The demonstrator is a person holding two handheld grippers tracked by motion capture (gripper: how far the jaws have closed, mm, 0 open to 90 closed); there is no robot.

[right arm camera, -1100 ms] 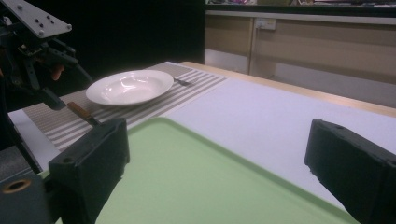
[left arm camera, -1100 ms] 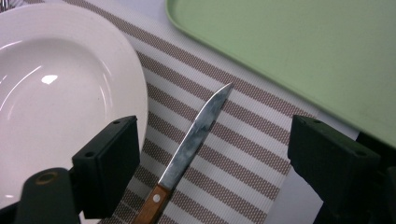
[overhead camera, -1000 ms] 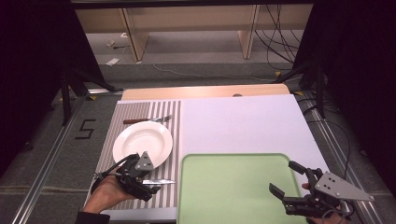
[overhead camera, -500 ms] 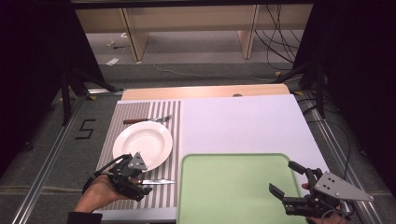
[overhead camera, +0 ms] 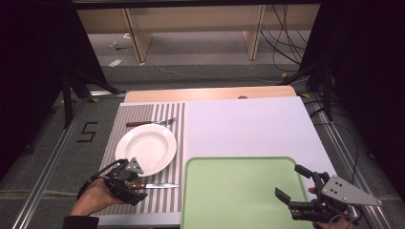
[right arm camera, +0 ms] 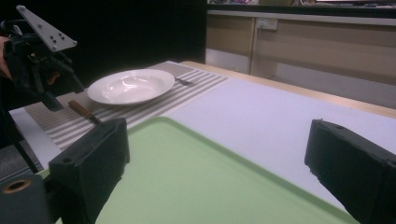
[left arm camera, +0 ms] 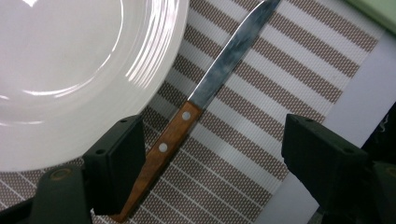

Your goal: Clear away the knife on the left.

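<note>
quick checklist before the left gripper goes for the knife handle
1. Left gripper open: ok, its jaws stand wide apart.
2. Knife between the jaws: ok, though the wooden handle lies close to one jaw, off centre.
3. Handle free of the plate: ok, the handle lies flat on the striped mat beside the plate rim.
4. Jaws touching the knife: cannot tell, though the high view shows the gripper right over the handle end.
5. Right gripper out of the way: ok, open over the green tray, apart from the knife.
6. Fork clear: ok, it lies beyond the plate.
</note>
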